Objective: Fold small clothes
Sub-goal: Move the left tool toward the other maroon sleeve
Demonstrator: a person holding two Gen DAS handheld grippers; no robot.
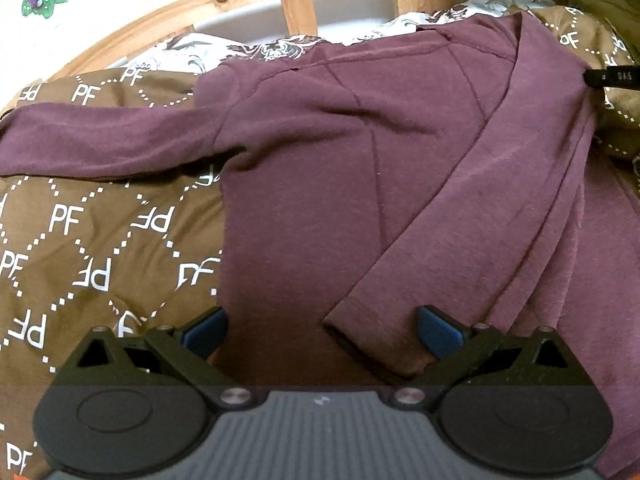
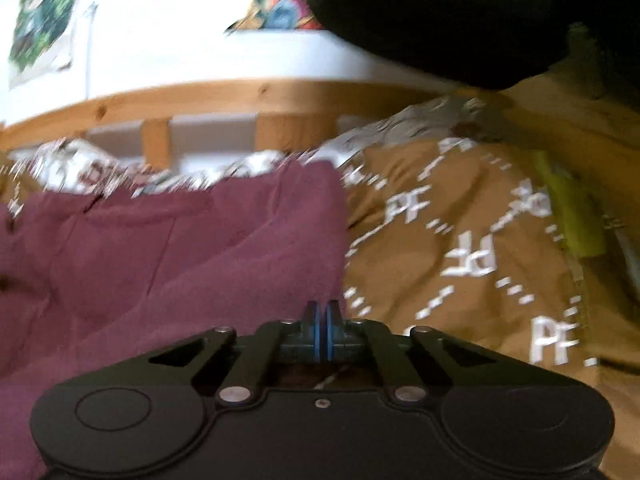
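Maroon top (image 1: pixel 320 152) spread flat on the brown PF-print bedcover (image 1: pixel 80 232), one sleeve (image 1: pixel 460 208) already crossed over the body, the other sleeve (image 1: pixel 100 136) stretched straight out to the side. Left gripper (image 1: pixel 322 334) low at the near hem, fingers (image 1: pixel 206 334) wide apart, gripping nothing, folded cuff lying between them. Right gripper (image 2: pixel 322 322) at the shirt's edge, fingers pressed together; cloth caught or not, hard to tell through the blur. Risk from here: one layer pinched instead of two, crossed sleeve sliding off. Soft cover bunching under a drag, creasing the fold.
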